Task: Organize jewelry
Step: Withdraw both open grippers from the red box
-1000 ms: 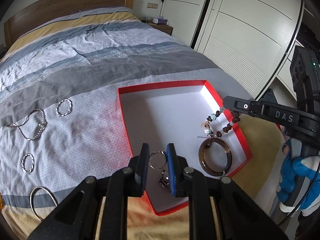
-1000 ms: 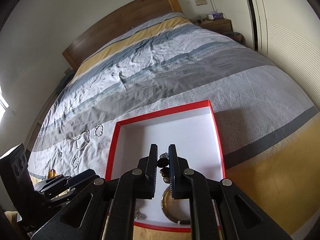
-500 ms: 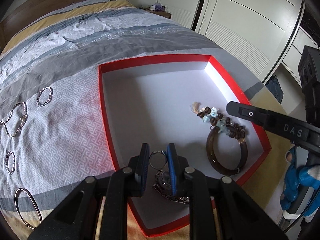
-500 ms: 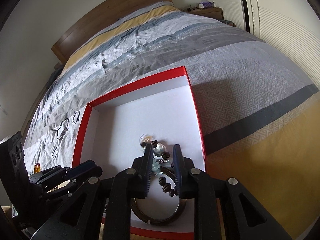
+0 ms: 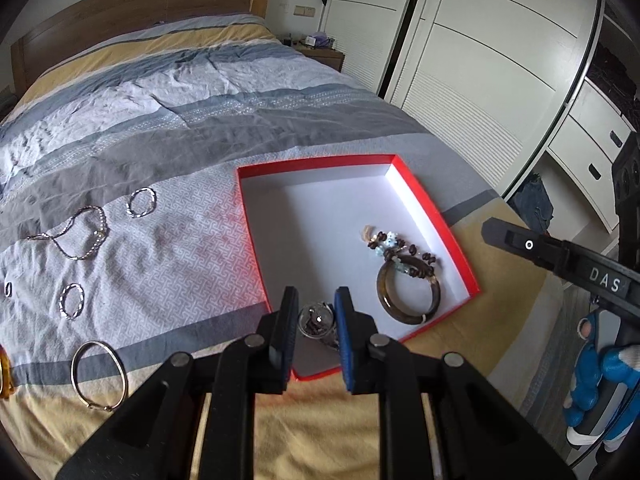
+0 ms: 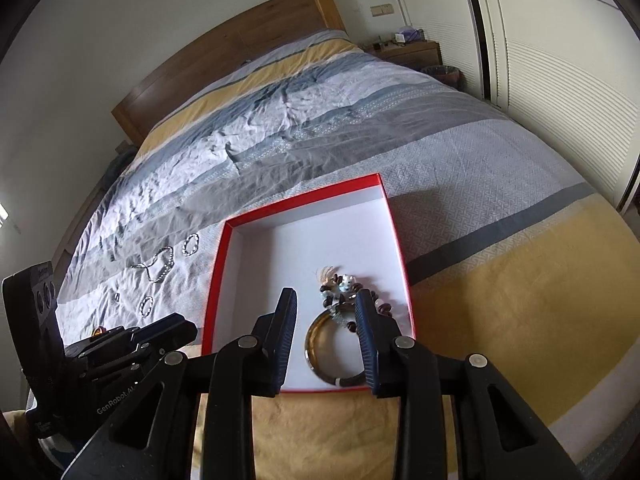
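Beaded bracelet in red box; right claw just opened, empty; left claw narrowly apart, perhaps empty.

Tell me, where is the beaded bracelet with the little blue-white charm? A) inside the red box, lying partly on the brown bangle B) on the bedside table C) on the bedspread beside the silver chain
A: the beaded bracelet lies inside the red box, draped over the brown bangle's top edge.
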